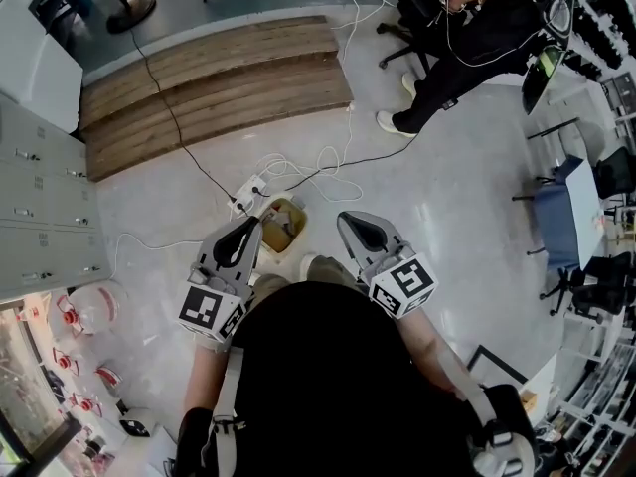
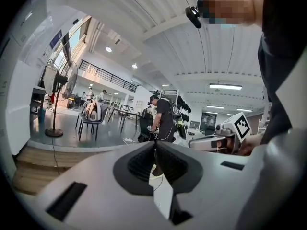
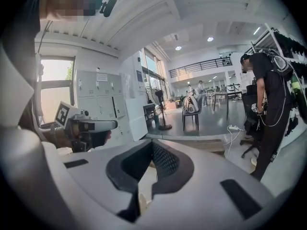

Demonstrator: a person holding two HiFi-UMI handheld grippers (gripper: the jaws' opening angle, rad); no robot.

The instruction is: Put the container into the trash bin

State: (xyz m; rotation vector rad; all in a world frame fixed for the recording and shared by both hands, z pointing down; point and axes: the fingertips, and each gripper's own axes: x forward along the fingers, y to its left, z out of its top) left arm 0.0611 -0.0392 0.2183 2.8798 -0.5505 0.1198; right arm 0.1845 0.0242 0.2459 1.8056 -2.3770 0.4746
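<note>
In the head view a small tan trash bin [image 1: 282, 225] stands on the pale floor, just ahead of me and between my two grippers. I cannot make out what lies inside it, and no separate container shows anywhere. My left gripper [image 1: 248, 227] hovers at the bin's left edge, with its jaws closed tip to tip and nothing between them [image 2: 154, 145]. My right gripper [image 1: 348, 220] is held to the right of the bin, also shut and empty [image 3: 152, 145]. Each gripper shows in the other's view: the right gripper [image 2: 225, 137] and the left gripper [image 3: 82, 125].
A power strip with white cables [image 1: 250, 191] lies just beyond the bin. A wooden platform [image 1: 214, 78] is further off, and grey lockers [image 1: 40, 207] stand at the left. A person in black [image 1: 467, 28] sits at the upper right. A blue chair [image 1: 566, 217] is at the right.
</note>
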